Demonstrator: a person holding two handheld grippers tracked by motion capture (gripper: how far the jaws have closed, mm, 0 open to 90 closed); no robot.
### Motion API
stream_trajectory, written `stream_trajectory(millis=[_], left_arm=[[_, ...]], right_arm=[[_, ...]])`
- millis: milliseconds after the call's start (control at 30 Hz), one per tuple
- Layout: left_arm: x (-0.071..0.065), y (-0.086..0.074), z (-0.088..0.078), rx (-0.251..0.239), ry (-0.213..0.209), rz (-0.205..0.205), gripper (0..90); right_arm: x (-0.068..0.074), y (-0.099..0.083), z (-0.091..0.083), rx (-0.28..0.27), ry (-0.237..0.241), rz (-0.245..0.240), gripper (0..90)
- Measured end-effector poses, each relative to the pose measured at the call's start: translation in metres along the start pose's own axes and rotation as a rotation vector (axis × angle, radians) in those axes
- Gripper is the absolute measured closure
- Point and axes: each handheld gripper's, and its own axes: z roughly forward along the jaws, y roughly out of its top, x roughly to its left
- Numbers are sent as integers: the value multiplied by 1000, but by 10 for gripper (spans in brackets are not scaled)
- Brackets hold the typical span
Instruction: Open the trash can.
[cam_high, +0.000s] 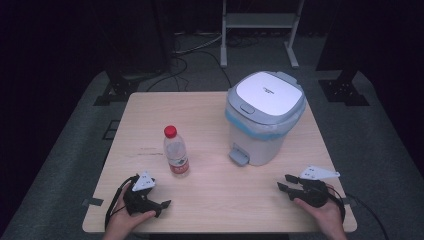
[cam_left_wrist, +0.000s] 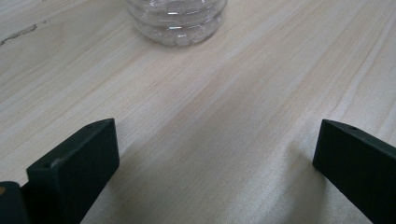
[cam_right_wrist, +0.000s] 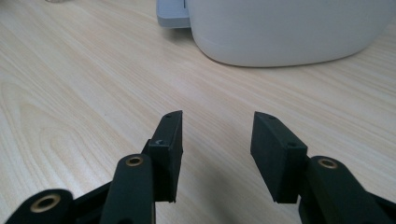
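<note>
A clear plastic bottle (cam_high: 176, 152) with a red cap stands upright on the wooden table (cam_high: 210, 195), left of centre. Its ribbed base (cam_left_wrist: 175, 21) shows ahead of my left gripper (cam_left_wrist: 217, 135), whose jaws stand wide apart with only bare wood between them. In the high view the left gripper (cam_high: 152, 192) rests near the table's front left, a short way in front of the bottle. My right gripper (cam_high: 283, 182) lies at the front right, pointing left. In its own view, the right gripper (cam_right_wrist: 217, 126) is partly open, nothing between the jaws.
A white pedal bin (cam_high: 265, 117) with a blue liner and closed lid stands right of centre. Its grey pedal (cam_high: 238, 156) faces the front. The bin's lower wall (cam_right_wrist: 289, 32) rises just beyond the right gripper. Dark floor, cables and stands surround the table.
</note>
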Motion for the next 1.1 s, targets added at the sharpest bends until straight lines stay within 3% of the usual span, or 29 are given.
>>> stream_trajectory(millis=[1100], left_arm=[[0, 0, 0, 0, 1, -3, 0]], right_arm=[[10, 21, 16, -8, 46, -40, 650]])
